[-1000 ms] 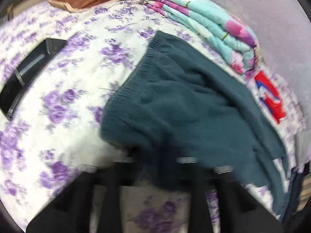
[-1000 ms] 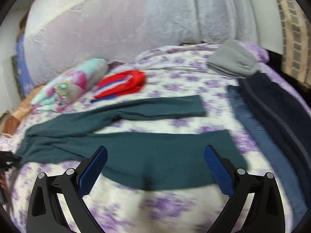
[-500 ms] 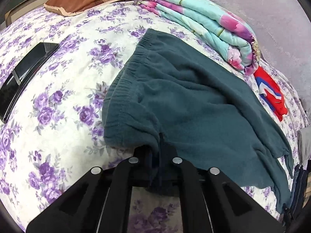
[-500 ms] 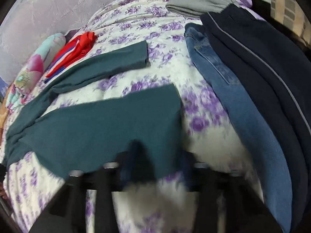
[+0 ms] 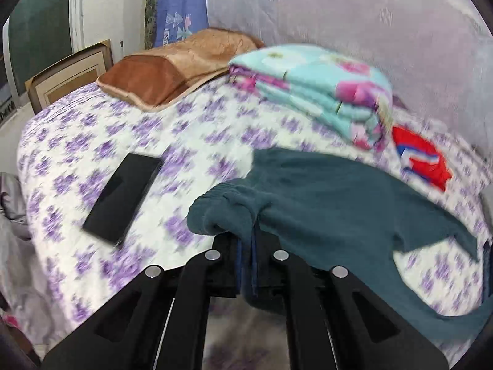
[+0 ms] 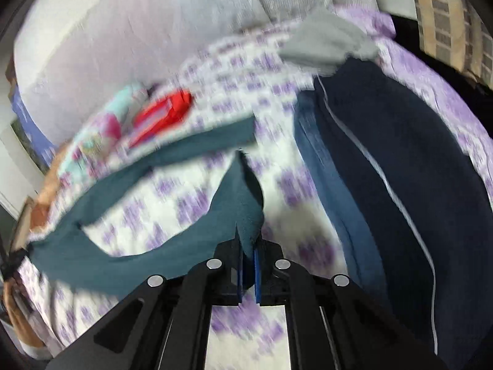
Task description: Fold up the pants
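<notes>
The teal pants [image 5: 332,203] lie across a bed [image 5: 191,141] covered with a white sheet printed in purple flowers, and both ends are lifted off it. The left tool [image 5: 245,240] is clamped narrow on the bunched, ribbed waistband, which humps up over its tips; the rest of the fabric trails away to the right and sags back toward the sheet.

In the right wrist view, the right tool [image 6: 249,256] has a pinch of leg hem between its blue pads [image 6: 256,265]; its jaws are easing slightly apart, yet the cloth stands gripped between them. From there that leg hangs in a slack curve toward the left edge, clear of the sheet in the middle, while the other leg [image 6: 197,148] lies flat farther back.

Around the pants (both views are smeared by motion):
- a black phone [image 5: 121,197] flat on the sheet, well left of the waistband
- a brown pillow [image 5: 172,77] at the far end of the bed
- a folded turquoise and pink floral blanket [image 5: 317,92] beyond the waistband
- a red garment with blue and white stripes [image 5: 422,160] just beside the blanket
- blue jeans [image 6: 332,191] and a dark navy garment with a pale stripe [image 6: 409,178] laid side by side to the right of the hem
- a grey folded cloth [image 6: 326,43] at their far end
</notes>
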Demonstrator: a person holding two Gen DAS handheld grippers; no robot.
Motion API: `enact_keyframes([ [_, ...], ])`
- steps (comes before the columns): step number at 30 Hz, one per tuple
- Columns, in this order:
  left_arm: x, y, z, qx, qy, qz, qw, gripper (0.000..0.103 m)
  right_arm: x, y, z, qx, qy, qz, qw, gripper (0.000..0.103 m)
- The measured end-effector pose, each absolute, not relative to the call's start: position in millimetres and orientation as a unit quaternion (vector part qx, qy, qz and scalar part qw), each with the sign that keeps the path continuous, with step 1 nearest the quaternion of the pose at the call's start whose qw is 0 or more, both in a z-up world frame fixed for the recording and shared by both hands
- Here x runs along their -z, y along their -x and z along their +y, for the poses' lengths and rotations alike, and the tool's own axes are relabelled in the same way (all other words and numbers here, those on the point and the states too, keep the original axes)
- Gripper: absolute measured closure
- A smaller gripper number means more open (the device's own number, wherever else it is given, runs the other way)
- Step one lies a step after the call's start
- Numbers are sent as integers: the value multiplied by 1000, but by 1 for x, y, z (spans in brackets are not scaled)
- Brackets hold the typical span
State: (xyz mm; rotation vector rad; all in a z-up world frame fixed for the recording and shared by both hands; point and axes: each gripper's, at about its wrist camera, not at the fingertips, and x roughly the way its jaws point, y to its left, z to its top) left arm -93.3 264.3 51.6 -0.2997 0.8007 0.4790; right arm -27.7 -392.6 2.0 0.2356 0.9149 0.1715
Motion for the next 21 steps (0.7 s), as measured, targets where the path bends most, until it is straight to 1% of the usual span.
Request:
enact_keyframes([
  [1,-40,96,265,-230,134,407,874,98,12,29,-392,-72,-100,464,877,92],
  [2,-28,98,266,-232,130,426,865,93,30,27,-393,-42,-80,488,868,85],
  [3,-18,101,269,-235,127,442,856,83,40,28,-395,-11,-64,503,862,69],
  [4,-6,104,273,-243,121,463,844,77,45,29,-397,-5,-63,505,861,65],
  [5,4,108,278,-256,121,484,828,68,41,31,-398,-13,-69,498,865,62],
  [6,6,112,283,-268,125,488,821,64,33,33,-398,-19,-73,488,870,54],
  [7,4,118,286,-277,126,480,823,61,23,34,-397,-23,-74,471,878,49],
  [8,0,123,289,-286,124,470,826,52,10,35,-395,-26,-74,448,891,40],
  [9,-8,129,290,-299,119,456,830,42,2,34,-392,-29,-73,433,898,37],
  [12,-30,136,288,-322,110,407,848,28,-9,20,-386,-44,-70,410,908,37],
  [14,-36,130,278,-290,115,396,864,20,-2,6,-378,-47,-53,421,904,37],
  [17,-25,107,255,-239,87,420,871,19,24,-13,-371,-54,-47,460,885,37],
  [18,-21,102,250,-233,75,429,870,19,32,-16,-370,-60,-44,479,875,39],
  [19,-15,96,244,-229,65,435,868,19,40,-20,-369,-67,-38,493,867,45],
  [20,-9,90,240,-226,60,442,866,19,45,-22,-366,-73,-24,494,866,61],
  [21,-3,89,236,-225,60,448,863,19,45,-20,-364,-80,-17,482,872,73],
])
